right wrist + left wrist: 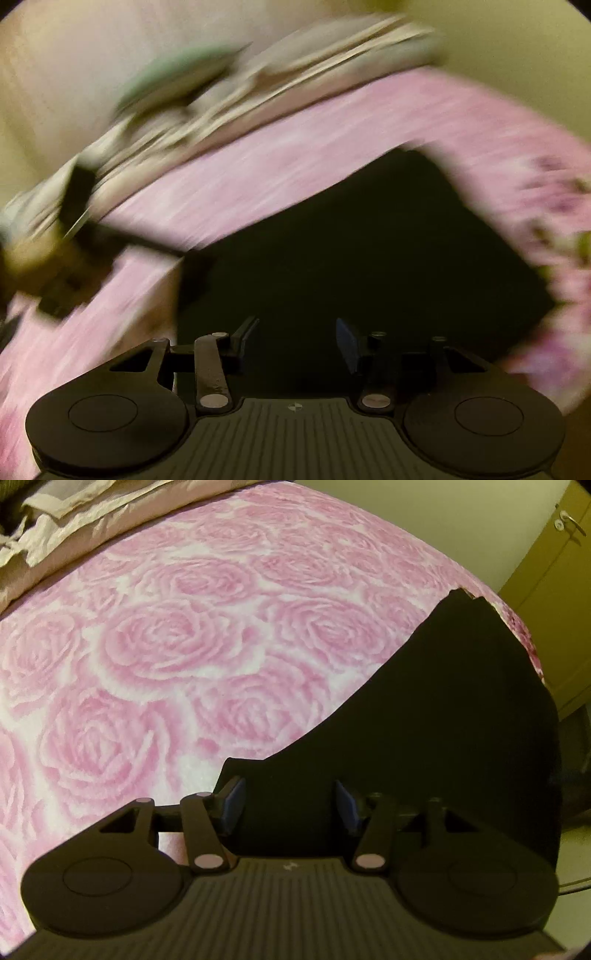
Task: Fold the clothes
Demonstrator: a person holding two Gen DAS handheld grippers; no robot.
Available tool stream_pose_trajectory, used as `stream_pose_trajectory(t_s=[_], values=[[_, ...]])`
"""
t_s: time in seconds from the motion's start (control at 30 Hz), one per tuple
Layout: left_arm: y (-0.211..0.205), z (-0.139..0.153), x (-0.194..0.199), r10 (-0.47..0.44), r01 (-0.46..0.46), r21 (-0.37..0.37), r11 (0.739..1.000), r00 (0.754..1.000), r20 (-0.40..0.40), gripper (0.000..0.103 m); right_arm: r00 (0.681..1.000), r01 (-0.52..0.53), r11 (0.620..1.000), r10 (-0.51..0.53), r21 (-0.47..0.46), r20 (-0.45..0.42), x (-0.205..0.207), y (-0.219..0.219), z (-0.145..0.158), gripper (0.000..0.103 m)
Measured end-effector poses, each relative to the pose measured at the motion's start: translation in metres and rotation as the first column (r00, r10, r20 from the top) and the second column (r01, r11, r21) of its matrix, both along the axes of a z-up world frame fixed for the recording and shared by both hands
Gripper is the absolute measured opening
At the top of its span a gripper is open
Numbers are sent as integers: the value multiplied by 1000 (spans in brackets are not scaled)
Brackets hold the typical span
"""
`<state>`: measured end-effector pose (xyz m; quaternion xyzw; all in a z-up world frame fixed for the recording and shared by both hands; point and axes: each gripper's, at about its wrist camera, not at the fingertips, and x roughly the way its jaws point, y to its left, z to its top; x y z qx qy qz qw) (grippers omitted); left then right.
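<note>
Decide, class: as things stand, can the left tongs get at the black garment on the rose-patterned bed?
Probably yes. The left tongs are open, and the black garment lies directly ahead of them on the rose-patterned bedspread, with nothing visible between.

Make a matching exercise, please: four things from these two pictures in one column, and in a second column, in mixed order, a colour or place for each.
Things:
1. soft bedspread with a rose pattern
2. flat dark cloth garment
3. pads of the left tongs
4. crumpled beige fabric bedding

Descriptions:
A. blue
B. black, at the right edge of the bed
C. pink and white
D. heaped at the far upper left

Pairs: 1-C, 2-B, 3-A, 4-D
</note>
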<state>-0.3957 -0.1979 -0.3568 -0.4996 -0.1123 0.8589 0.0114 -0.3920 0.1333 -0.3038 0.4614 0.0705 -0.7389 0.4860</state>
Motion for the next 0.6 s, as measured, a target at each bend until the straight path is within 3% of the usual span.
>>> stream_pose_trajectory(t_s=[0.07,0.2,0.3,0.4,0.47,0.5,0.6], values=[[0,5,4,-3,3,-9,1000,1000,-5,48,992,-120,991,117,59,47,17,-13,-19,50],[-6,24,20,20,-20,-6,1000,1000,-19,44,977,-212,965,215,155,-8,42,-5,-22,50],[-13,38,40,85,-84,35,996,996,-20,45,988,-154,974,152,164,27,34,5,-6,50],[-17,45,60,150,-148,104,984,989,-9,49,999,-33,992,31,122,15,11,25,19,50],[-18,44,69,204,-203,160,966,979,12,52,999,28,993,-24,115,-33,-10,36,35,80],[-17,42,72,228,-228,180,957,973,23,53,996,53,992,-45,115,-75,-23,40,42,103],[-16,34,76,303,-306,226,925,952,45,54,991,83,992,-72,94,-115,-76,44,52,103]])
